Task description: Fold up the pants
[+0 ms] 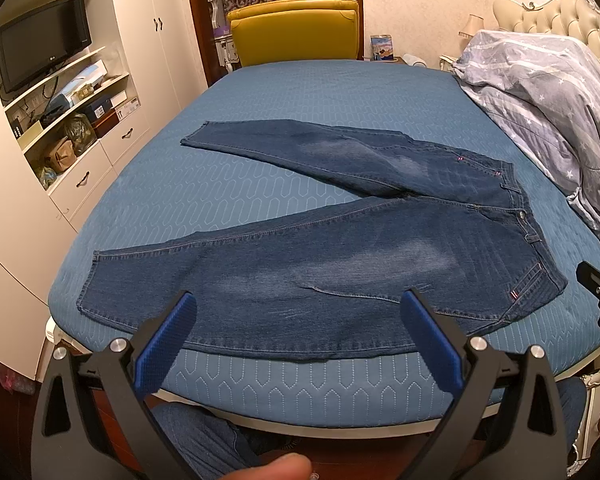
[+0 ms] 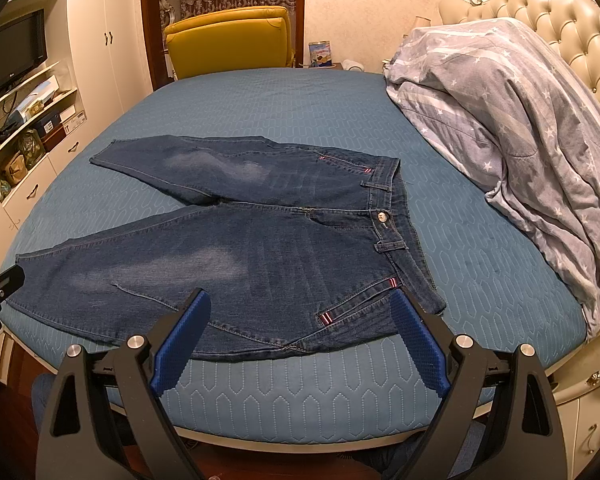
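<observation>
One pair jeans (image 1: 320, 240) flat on bed (image 1: 300, 92), two legs splayed left; one duvet (image 2: 520, 120) far right. Two grippers, left gripper (image 1: 300, 312) and right gripper (image 2: 300, 312), jaws spread, empty.

The black flat-screen television (image 1: 44, 40) on the cream wall-unit shelf carries a small pale logo on its lower bezel that reads "LG". Printing on the shelved boxes (image 1: 116, 106) is too small to read.

A blue quilted bed (image 1: 300, 92) is seen, with a star-patterned duvet (image 2: 520, 120) heaped by the headboard (image 2: 560, 20); a yellow chair (image 1: 294, 34) and television (image 1: 40, 40) are located beyond.
</observation>
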`<state>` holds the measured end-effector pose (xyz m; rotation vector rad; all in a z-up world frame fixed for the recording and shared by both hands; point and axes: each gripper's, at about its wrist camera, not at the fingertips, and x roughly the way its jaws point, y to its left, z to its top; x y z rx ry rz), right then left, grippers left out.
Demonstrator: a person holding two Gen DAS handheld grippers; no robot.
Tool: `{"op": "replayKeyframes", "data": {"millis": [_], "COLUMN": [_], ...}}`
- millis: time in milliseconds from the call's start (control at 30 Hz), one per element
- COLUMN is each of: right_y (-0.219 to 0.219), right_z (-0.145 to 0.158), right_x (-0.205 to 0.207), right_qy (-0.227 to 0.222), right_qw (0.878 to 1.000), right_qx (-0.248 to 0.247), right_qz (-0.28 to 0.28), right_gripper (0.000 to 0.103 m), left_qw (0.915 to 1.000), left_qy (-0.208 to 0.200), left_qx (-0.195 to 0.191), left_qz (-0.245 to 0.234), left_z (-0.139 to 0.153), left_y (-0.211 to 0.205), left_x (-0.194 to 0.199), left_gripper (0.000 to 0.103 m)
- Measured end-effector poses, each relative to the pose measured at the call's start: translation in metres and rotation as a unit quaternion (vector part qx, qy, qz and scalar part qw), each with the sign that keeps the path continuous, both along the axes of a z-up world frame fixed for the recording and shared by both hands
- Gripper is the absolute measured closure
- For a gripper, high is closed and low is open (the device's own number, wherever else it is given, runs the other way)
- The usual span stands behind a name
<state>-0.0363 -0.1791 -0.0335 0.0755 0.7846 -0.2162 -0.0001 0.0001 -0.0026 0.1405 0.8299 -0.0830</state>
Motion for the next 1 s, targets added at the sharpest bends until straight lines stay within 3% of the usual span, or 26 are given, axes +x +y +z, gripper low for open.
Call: {"op": "replayKeyframes", "data": {"millis": [1000], "right_y": [0.0009], "right_z": [-0.0005], "right_x": [-0.0006], "right_qy": [0.0], "right_qw": [1.0], "right_qx": [0.001], "right_qz": [0.001], "right_gripper": [0.015], "left_qw": [1.0], "left_qy": [0.004], "left_qx": [-0.006], "left_qz": [0.004], "left_z": [-0.0029], "left_y": [-0.0016], "left_x": [0.0022], "left_gripper": [0.001]}}
